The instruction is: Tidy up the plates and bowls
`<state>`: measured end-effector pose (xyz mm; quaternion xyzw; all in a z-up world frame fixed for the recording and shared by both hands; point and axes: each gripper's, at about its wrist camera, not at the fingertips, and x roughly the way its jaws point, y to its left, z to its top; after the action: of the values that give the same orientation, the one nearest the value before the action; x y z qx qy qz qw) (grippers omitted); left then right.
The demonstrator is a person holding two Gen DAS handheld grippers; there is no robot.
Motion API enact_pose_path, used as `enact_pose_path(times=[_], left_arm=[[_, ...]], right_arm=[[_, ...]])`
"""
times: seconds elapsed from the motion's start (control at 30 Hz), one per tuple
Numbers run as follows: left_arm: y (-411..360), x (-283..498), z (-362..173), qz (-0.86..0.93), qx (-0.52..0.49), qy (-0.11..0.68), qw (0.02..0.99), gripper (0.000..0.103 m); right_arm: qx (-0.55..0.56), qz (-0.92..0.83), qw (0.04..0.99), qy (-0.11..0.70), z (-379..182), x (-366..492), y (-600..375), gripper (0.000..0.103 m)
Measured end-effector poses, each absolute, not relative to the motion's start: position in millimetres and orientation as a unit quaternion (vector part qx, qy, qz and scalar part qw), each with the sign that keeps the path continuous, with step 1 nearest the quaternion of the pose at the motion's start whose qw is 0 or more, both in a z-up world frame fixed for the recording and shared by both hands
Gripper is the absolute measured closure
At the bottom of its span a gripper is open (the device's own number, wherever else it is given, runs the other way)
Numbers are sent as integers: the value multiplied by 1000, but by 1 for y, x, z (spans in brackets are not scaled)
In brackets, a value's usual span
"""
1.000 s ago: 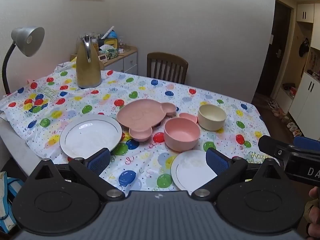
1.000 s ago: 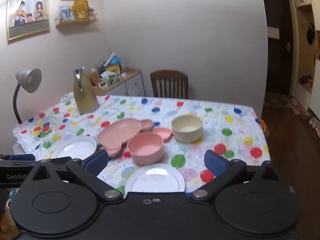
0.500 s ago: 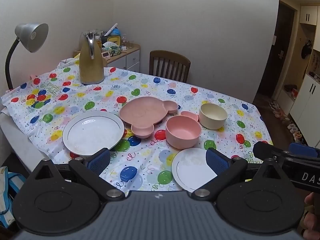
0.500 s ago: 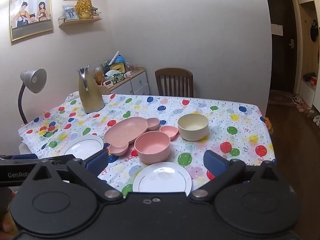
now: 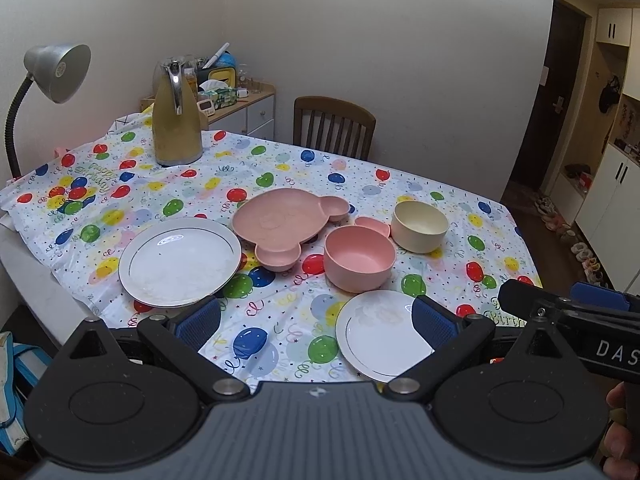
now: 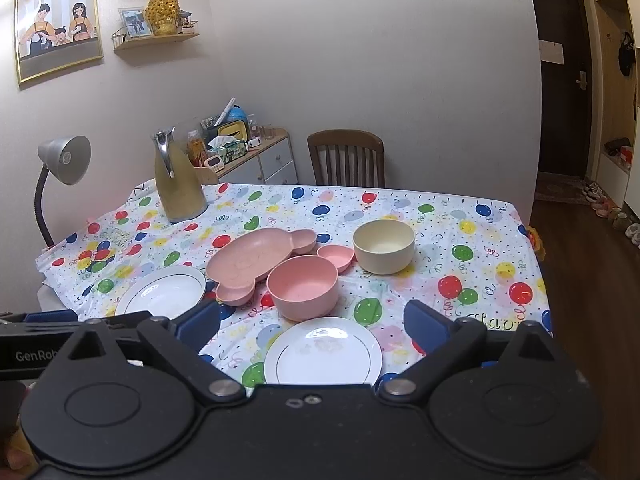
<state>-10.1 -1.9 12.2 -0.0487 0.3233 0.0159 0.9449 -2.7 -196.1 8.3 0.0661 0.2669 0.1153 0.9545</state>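
On the balloon-print tablecloth lie a large white plate point(image 5: 180, 261) at the left, a small white plate point(image 5: 382, 334) at the near edge, a pink bear-shaped divided plate point(image 5: 280, 220), a pink bowl point(image 5: 359, 258) and a cream bowl point(image 5: 420, 226). They also show in the right wrist view: large plate point(image 6: 162, 292), small plate point(image 6: 323, 352), pink plate point(image 6: 256, 258), pink bowl point(image 6: 303, 286), cream bowl point(image 6: 384, 246). My left gripper point(image 5: 316, 320) is open and empty, above the near table edge. My right gripper point(image 6: 312, 324) is open and empty, over the small plate.
A gold thermos jug point(image 5: 176, 120) stands at the table's far left. A grey desk lamp point(image 5: 56, 72) is at the left edge. A wooden chair point(image 5: 334, 126) stands behind the table, a cluttered cabinet point(image 5: 240, 104) by the wall. The right gripper's body point(image 5: 572, 320) shows at right.
Both grippers have risen and drawn slightly closer to the table, so the dishes sit a little lower in view. Nothing on the table has moved. Both stay open.
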Motion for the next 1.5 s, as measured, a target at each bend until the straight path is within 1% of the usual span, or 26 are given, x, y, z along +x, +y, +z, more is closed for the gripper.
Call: enact_pose_path(times=[1.5], left_arm=[[-5,2,11,-4,-43,332,942,1]], right_arm=[[67,97,954,277,9,-1,-205,5]])
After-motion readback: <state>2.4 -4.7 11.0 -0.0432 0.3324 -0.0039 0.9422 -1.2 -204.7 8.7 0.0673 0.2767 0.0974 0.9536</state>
